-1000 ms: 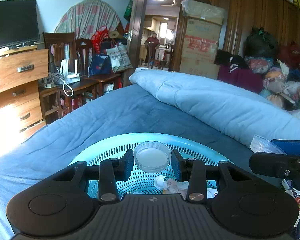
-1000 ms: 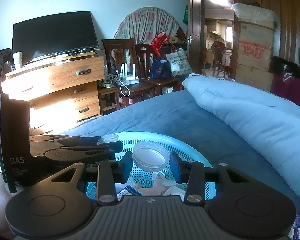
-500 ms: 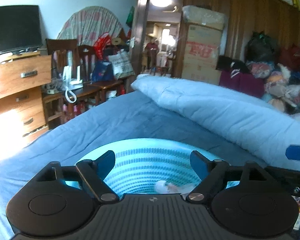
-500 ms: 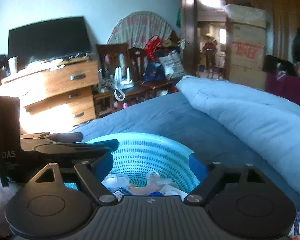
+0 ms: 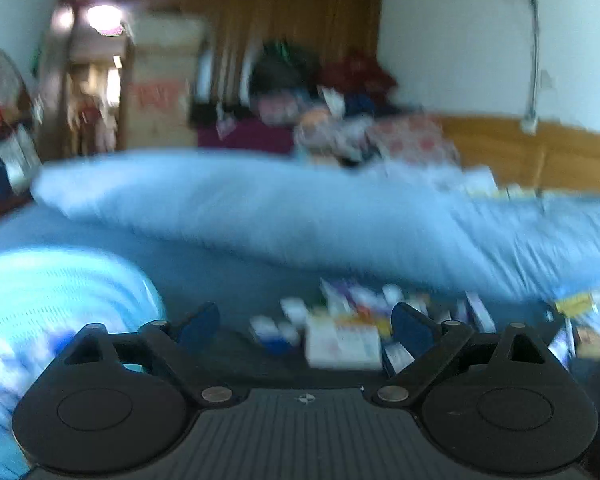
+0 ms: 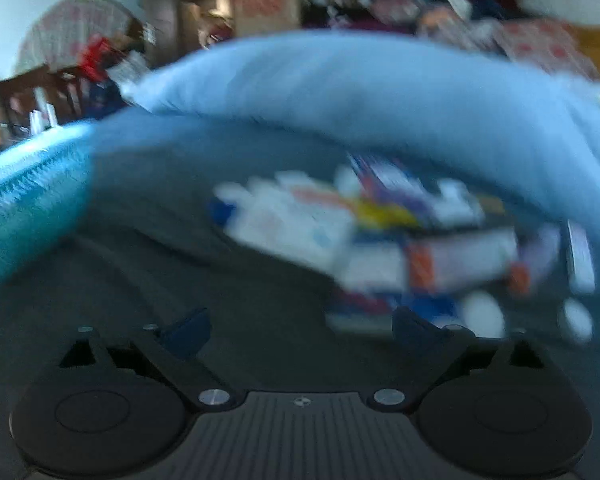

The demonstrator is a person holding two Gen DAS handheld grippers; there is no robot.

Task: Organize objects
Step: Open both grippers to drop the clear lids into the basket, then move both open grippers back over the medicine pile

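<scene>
Gaping left gripper (image 5: 305,322); right gripper (image 6: 302,330) too (blurred).

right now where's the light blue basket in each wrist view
Left wrist: the basket sits at the lower left edge, left of the open jaws.
Right wrist: the basket shows only as a blurred rim at the far left edge.
Shared landmark: the pile of small boxes on the bed, right of the basket in both.
</scene>
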